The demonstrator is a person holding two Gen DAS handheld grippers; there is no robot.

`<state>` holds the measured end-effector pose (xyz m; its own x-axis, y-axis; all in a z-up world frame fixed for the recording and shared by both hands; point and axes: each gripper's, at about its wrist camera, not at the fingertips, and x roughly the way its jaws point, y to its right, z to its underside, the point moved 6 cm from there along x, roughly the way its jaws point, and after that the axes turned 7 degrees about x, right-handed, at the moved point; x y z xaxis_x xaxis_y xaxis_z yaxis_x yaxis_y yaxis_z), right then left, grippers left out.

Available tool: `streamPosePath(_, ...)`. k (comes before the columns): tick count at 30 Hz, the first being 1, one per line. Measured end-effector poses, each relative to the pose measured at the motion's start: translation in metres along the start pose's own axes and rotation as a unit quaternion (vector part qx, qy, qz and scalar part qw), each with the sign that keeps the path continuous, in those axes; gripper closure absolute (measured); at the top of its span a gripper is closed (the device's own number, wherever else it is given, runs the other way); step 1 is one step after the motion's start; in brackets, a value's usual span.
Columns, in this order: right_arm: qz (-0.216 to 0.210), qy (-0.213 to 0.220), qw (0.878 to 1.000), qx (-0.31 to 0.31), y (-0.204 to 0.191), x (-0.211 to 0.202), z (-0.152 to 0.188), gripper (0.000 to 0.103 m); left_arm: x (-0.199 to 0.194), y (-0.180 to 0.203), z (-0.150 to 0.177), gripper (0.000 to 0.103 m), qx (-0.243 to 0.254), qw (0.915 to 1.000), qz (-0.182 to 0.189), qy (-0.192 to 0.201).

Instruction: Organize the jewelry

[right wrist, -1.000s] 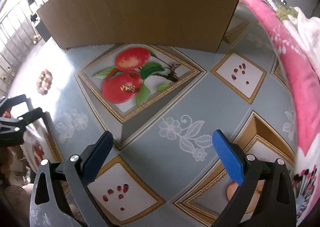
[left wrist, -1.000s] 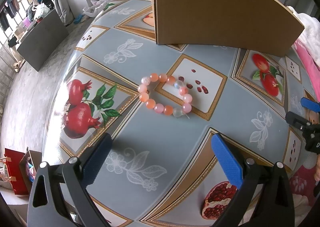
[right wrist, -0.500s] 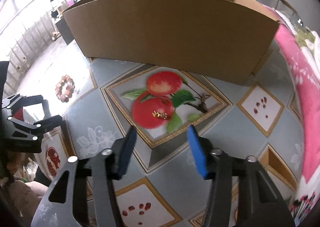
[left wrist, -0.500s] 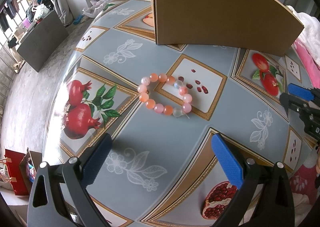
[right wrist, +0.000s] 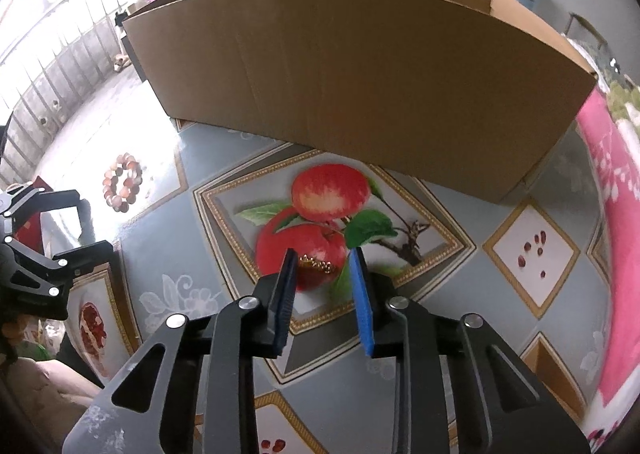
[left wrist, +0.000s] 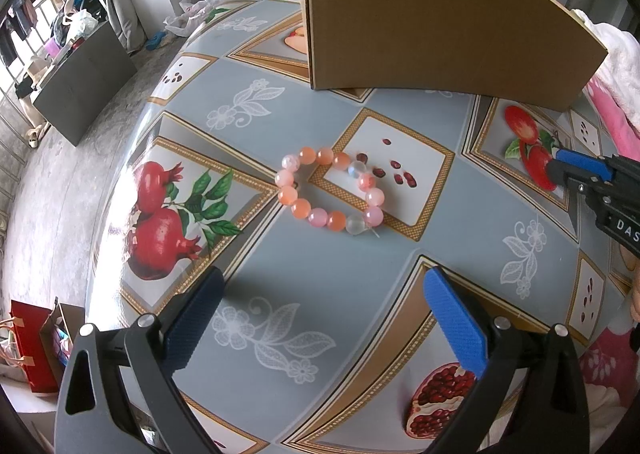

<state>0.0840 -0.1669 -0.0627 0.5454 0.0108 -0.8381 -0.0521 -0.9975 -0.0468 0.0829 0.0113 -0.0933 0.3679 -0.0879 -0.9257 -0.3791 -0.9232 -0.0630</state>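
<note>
A bracelet of orange, pink and clear beads [left wrist: 329, 189] lies on the patterned tablecloth, ahead of my left gripper [left wrist: 322, 296], which is wide open and empty. It also shows small at the left of the right wrist view [right wrist: 123, 181]. A small gold chain piece [right wrist: 318, 264] lies on the printed red fruit. My right gripper [right wrist: 322, 260] is low over it, jaws partly closed with a narrow gap, the gold piece between the tips; the jaws are not gripping it. The right gripper also shows at the right edge of the left wrist view [left wrist: 560, 165].
A large open cardboard box [left wrist: 432, 17] stands at the back of the table, also filling the top of the right wrist view [right wrist: 360, 73]. Pink fabric [right wrist: 612, 213] lies along the right. The table edge drops to the floor on the left [left wrist: 108, 221].
My right gripper has moved forward and down to the gold piece and its jaws have narrowed from wide open. My left gripper and the bracelet have not moved.
</note>
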Motion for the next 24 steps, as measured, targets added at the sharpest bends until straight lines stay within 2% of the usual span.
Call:
streamPosePath(1, 0.0, 0.0, 1.0, -0.004, -0.001, 0.001, -0.002, 0.088, 0.0, 0.0, 0.0, 0.004, 0.0, 1.0, 0.0, 0.0)
streamPosePath(3, -0.003, 0.0, 1.0, -0.001, -0.006, 0.003, 0.002, 0.101, 0.0, 0.0, 0.0, 0.004, 0.001, 1.0, 0.0, 0.001)
streamPosePath(10, -0.043, 0.02, 0.998, 0.052, 0.005, -0.013, -0.002, 0.102, 0.0, 0.001, -0.001, 0.004, 0.006, 1.0, 0.001, 0.007)
streamPosePath(16, -0.101, 0.041, 0.987, 0.116, 0.019, -0.031, -0.01, 0.102, -0.002, -0.001, 0.0, 0.004, 0.013, 0.9994, 0.008, 0.03)
streamPosePath(20, -0.113, 0.043, 0.984, 0.131, 0.022, -0.036, -0.004, 0.102, -0.018, -0.008, -0.004, 0.007, -0.002, 0.9966, 0.029, 0.078)
streamPosePath(24, -0.116, 0.036, 0.984, 0.129, 0.018, -0.033, -0.001, 0.102, -0.037, -0.007, -0.011, 0.017, 0.011, 0.991, 0.042, 0.127)
